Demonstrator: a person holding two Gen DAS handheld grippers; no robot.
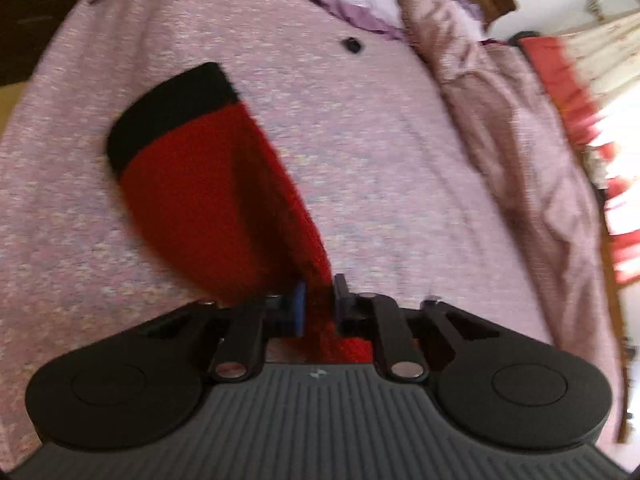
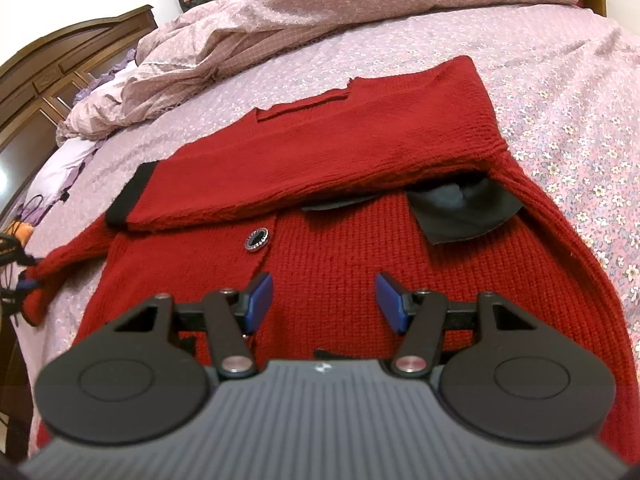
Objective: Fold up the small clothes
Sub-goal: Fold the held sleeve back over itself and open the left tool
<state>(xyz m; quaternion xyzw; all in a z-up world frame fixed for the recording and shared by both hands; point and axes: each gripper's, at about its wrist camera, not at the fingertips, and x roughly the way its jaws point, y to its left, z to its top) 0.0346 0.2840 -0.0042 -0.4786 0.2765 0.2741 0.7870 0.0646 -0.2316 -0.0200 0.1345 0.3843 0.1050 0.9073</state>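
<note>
- The left tool (image 1: 320, 300) is clenched on red knit: its two blue pads stand close together with the fabric pinched between them.
- What it grips is the sleeve (image 1: 208, 200) of the red cardigan (image 2: 340, 248). From the pads the sleeve runs forward and to the left, down to its black cuff (image 1: 168, 112), which lies on the bed cover (image 1: 380, 160) far ahead of the tool.
- The left view is blurred, so how much of the sleeve rests on the bed and how much hangs free cannot be told.
- The right tool (image 2: 324, 300) is released: its pads stand well apart and hold nothing. It hovers over the front of the cardigan, near the lower hem.
- Just ahead of the right tool there is a round button (image 2: 258, 240), and further ahead the other sleeve (image 2: 280, 176) already lies folded across the chest, with its black cuff to the left.
- A dark piece of cloth (image 2: 460, 212) shows under this folded sleeve, ahead and to the right; what it is cannot be told.
- Far behind the cardigan a crumpled duvet (image 2: 240, 48) is heaped on the bed.
- The step in hand seems to be the folding of the second sleeve.
- The next move probably calls for carrying the gripped sleeve over the body and laying it flat across, without dragging the folded sleeve out of place.
</note>
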